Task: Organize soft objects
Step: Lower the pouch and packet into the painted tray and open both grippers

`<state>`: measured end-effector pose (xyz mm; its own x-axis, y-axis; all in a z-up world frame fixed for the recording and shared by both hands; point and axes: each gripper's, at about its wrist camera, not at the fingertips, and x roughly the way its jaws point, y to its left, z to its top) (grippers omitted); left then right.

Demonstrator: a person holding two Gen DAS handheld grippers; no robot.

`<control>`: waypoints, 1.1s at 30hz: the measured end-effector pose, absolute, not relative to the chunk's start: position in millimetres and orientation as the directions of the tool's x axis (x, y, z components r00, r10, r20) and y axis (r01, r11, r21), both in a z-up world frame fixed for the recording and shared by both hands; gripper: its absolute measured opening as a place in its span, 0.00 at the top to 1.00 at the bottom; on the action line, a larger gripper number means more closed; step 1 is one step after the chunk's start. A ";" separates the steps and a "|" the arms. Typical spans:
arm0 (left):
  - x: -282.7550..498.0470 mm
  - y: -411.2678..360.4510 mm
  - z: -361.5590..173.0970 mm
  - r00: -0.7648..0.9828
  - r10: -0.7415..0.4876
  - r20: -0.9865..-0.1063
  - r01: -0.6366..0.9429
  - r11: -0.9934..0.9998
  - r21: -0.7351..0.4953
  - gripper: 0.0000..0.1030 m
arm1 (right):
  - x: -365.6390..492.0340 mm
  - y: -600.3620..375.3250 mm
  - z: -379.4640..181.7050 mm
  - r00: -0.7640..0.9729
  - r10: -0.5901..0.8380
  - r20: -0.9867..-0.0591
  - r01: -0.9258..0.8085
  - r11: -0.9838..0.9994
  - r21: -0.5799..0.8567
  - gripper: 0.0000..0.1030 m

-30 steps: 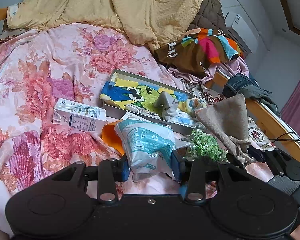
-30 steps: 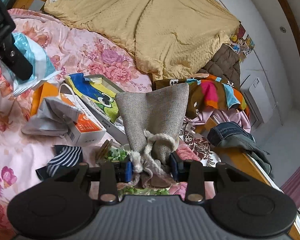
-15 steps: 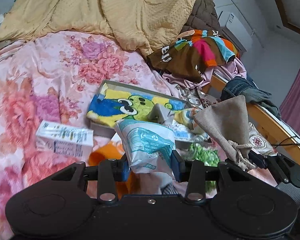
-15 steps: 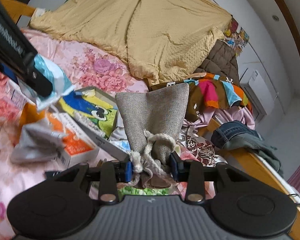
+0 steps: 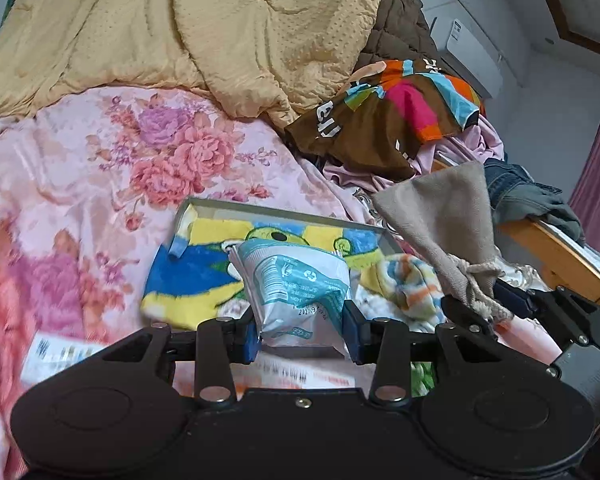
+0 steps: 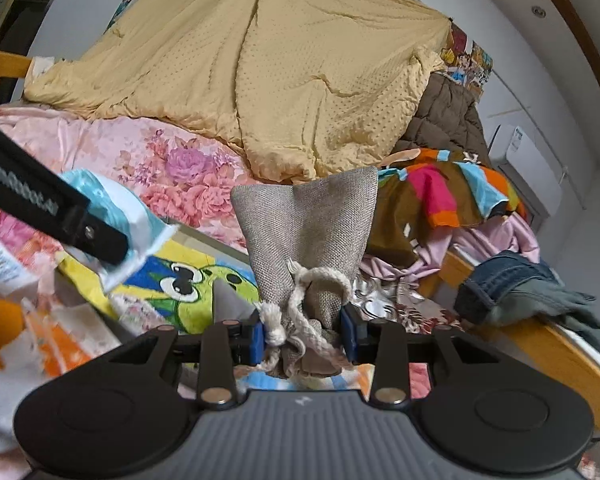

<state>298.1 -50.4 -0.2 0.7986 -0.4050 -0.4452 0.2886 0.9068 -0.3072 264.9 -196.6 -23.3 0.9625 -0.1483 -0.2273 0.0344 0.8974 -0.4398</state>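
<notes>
teal packet [image 5: 296, 292]: soft white-teal pouch, pinched at its lower end by left gripper [image 5: 302, 336], held up over the tray, clear of the bed
burlap pouch [image 6: 312, 240]: grey drawstring bag, clamped at its tied neck by right gripper [image 6: 304, 338], body sticking up and forward; cord knot [image 6: 300, 304] bunched between the pads
left gripper: blue pads pressed against both sides of the packet
right gripper: blue pads pressed on the pouch neck; seen from the left wrist view at right, just beside the left gripper
tray [image 5: 284, 212]: shallow grey box on the bed, below and ahead of both grippers
frog towel [image 5: 204, 272]: blue/yellow/green cartoon cloth lying in the tray
pastel cloth [image 5: 408, 280]: small rolled piece at the tray's right end
floral bedspread [image 5: 100, 184]: pink, under everything
yellow blanket [image 6: 280, 72]: heaped at the far side of the bed
striped garment [image 5: 400, 112]: brown, multicolour, far right of tray
jeans [image 6: 512, 284]: on the bed's wooden edge, right
carton [image 5: 56, 356]: blurred, low left on the bedspread
</notes>
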 end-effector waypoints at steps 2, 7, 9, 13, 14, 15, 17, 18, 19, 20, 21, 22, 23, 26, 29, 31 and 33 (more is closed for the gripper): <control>312.5 -55.2 -2.1 0.799 -0.404 -0.446 0.290 0.908 -0.302 0.59 | 277.1 -199.7 -22.9 0.963 -0.132 -0.235 0.024 0.910 -0.415 0.61; 352.2 -66.3 -11.5 0.794 -0.394 -0.463 0.275 0.912 -0.304 0.59 | 305.3 -209.6 -24.9 0.958 -0.097 -0.271 -0.005 0.936 -0.353 0.61; 366.8 -70.6 -15.7 0.791 -0.386 -0.474 0.261 0.915 -0.309 0.59 | 315.9 -214.7 -28.1 0.952 -0.088 -0.293 -0.016 0.943 -0.332 0.61; 389.9 -78.4 -23.2 0.785 -0.373 -0.496 0.232 0.918 -0.323 0.59 | 328.3 -221.6 -35.0 0.943 -0.085 -0.323 -0.019 0.952 -0.305 0.61; 396.2 -80.2 -25.8 0.777 -0.372 -0.507 0.224 0.917 -0.330 0.59 | 331.1 -223.4 -35.7 0.940 -0.083 -0.331 -0.019 0.955 -0.295 0.61; 400.2 -81.4 -28.0 0.770 -0.373 -0.518 0.220 0.917 -0.333 0.58 | 334.0 -225.9 -35.4 0.936 -0.079 -0.342 -0.021 0.960 -0.278 0.61; 407.8 -85.9 -32.3 0.761 -0.364 -0.537 0.218 0.923 -0.318 0.58 | 338.5 -229.8 -33.2 0.930 -0.067 -0.362 -0.028 0.968 -0.251 0.61; 411.0 -87.6 -33.7 0.758 -0.360 -0.544 0.217 0.925 -0.310 0.58 | 341.2 -232.1 -32.9 0.923 -0.062 -0.379 -0.033 0.971 -0.239 0.61; 414.8 -88.9 -35.3 0.752 -0.360 -0.552 0.216 0.926 -0.310 0.58 | 343.9 -234.6 -32.9 0.918 -0.055 -0.394 -0.036 0.975 -0.220 0.61; 417.3 -89.4 -36.8 0.746 -0.361 -0.559 0.212 0.925 -0.315 0.58 | 345.9 -237.2 -33.2 0.912 -0.047 -0.408 -0.039 0.979 -0.200 0.61; 420.5 -90.1 -38.3 0.740 -0.363 -0.566 0.207 0.924 -0.322 0.58 | 347.7 -239.9 -33.4 0.905 -0.037 -0.424 -0.043 0.983 -0.179 0.61; 424.1 -91.0 -39.6 0.736 -0.362 -0.572 0.201 0.924 -0.327 0.58 | 349.1 -242.5 -33.3 0.900 -0.030 -0.434 -0.045 0.986 -0.162 0.60; 426.9 -92.4 -40.5 0.734 -0.360 -0.576 0.197 0.924 -0.328 0.58 | 349.9 -244.9 -33.1 0.896 -0.025 -0.443 -0.045 0.988 -0.147 0.60; 434.1 -97.7 -43.0 0.721 -0.354 -0.596 0.193 0.928 -0.318 0.58 | 352.9 -251.9 -33.5 0.882 -0.008 -0.471 -0.048 0.993 -0.108 0.60; 438.9 -102.8 -46.3 0.708 -0.341 -0.618 0.187 0.935 -0.302 0.58 | 354.7 -256.6 -33.4 0.873 0.004 -0.487 -0.046 0.996 -0.075 0.59; 441.9 -105.3 -48.9 0.699 -0.333 -0.633 0.181 0.939 -0.293 0.58 | 355.7 -258.7 -33.6 0.870 0.008 -0.494 -0.043 0.997 -0.059 0.59; 444.5 -106.8 -51.8 0.690 -0.328 -0.646 0.173 0.941 -0.292 0.58 | 356.6 -260.3 -34.0 0.866 0.012 -0.500 -0.042 0.998 -0.048 0.58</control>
<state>444.5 -106.8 -51.8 0.6896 -0.3275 -0.6459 0.1727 0.9405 -0.2925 356.6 -260.3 -34.0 0.8660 0.0118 -0.4999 -0.0416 0.9980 -0.0484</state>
